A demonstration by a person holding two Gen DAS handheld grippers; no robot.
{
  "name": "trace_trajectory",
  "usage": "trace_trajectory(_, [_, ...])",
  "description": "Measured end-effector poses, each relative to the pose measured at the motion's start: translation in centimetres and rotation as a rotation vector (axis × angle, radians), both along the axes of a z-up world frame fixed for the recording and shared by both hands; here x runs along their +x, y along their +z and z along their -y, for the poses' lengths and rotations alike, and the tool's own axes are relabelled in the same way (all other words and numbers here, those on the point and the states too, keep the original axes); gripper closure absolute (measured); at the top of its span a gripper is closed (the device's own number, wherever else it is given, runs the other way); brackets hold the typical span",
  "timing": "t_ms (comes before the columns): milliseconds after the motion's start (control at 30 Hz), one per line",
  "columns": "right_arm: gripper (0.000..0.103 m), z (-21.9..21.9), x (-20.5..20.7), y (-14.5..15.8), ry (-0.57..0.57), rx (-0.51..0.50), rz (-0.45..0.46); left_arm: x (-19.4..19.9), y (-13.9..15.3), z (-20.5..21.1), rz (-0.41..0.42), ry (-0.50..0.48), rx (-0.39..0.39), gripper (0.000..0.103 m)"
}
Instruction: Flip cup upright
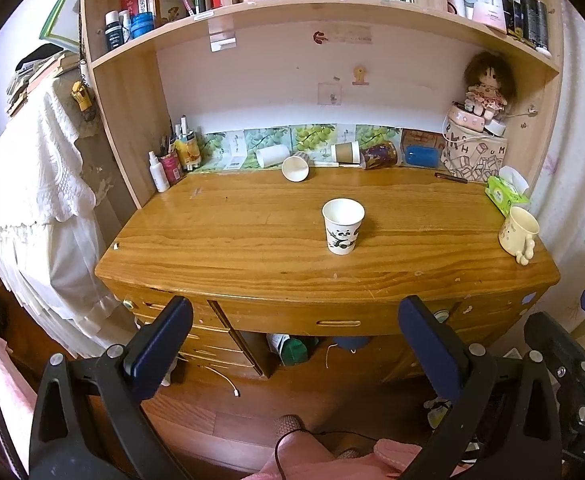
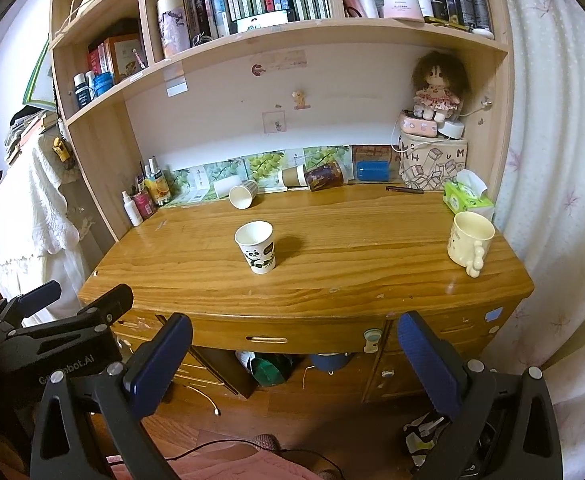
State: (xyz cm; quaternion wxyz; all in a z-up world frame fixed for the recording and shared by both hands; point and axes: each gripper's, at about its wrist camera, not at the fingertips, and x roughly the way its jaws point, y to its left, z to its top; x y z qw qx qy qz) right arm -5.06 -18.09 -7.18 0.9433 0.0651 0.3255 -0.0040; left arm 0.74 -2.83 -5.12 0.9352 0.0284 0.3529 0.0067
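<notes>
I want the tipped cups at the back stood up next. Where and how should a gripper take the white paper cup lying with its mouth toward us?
Grip the white paper cup across its side wall just behind the rim, coming from above with fingers either side. It lies on the desk, mouth facing forward and base toward the back panel, so the round wall is exposed on top. Squeeze lightly; thin paper probably crushes.

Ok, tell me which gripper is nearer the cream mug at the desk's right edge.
Right, judging by where each sits. The right gripper is back off the desk, left of the cream mug. The left gripper is farther left, equally withdrawn. Both are open.
</notes>
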Motion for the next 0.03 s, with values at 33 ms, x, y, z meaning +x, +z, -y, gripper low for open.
trace_trajectory(33, [0.0, 0.0, -0.03, 0.02, 0.0, -0.001, 0.001, -0.03, 0.02, 0.04, 0.002, 0.001, 0.001, 0.0])
